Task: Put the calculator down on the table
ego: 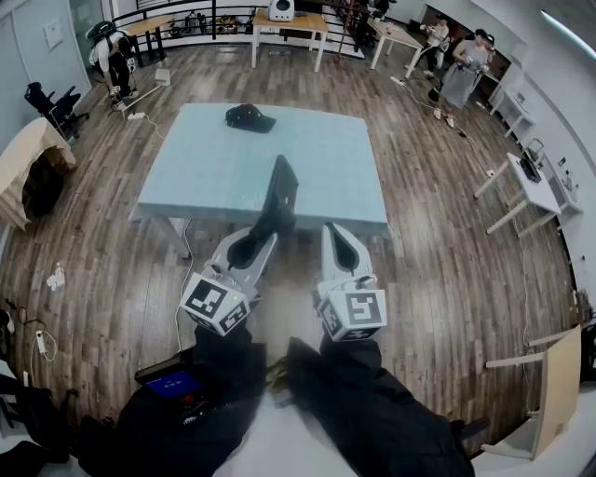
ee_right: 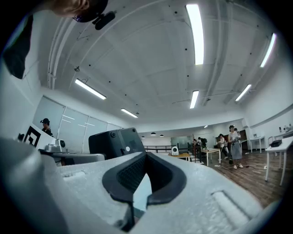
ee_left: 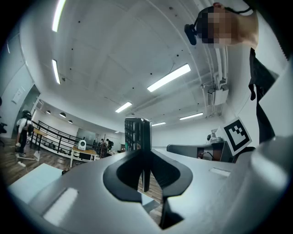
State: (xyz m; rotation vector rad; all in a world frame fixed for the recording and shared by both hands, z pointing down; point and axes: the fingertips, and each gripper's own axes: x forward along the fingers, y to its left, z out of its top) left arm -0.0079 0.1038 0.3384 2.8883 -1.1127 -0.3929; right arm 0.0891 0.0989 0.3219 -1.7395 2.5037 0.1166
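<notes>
A black calculator (ego: 280, 194) stands on edge in the air over the near edge of the light blue table (ego: 205, 172). My left gripper (ego: 271, 226) is shut on its lower end. In the left gripper view the calculator (ee_left: 138, 133) rises edge-on from between the jaws of the left gripper (ee_left: 145, 159). My right gripper (ego: 339, 235) hovers just right of it, shut with nothing between its fingers. The right gripper view has the calculator's back (ee_right: 114, 142) to the left of the right gripper (ee_right: 145, 157), whose tips meet.
A black cap (ego: 250, 117) lies on the table's far side. Wooden tables (ego: 289, 22) and people (ego: 463, 71) are at the back of the room. A white desk (ego: 533, 189) stands at the right and a chair (ego: 54, 108) at the left.
</notes>
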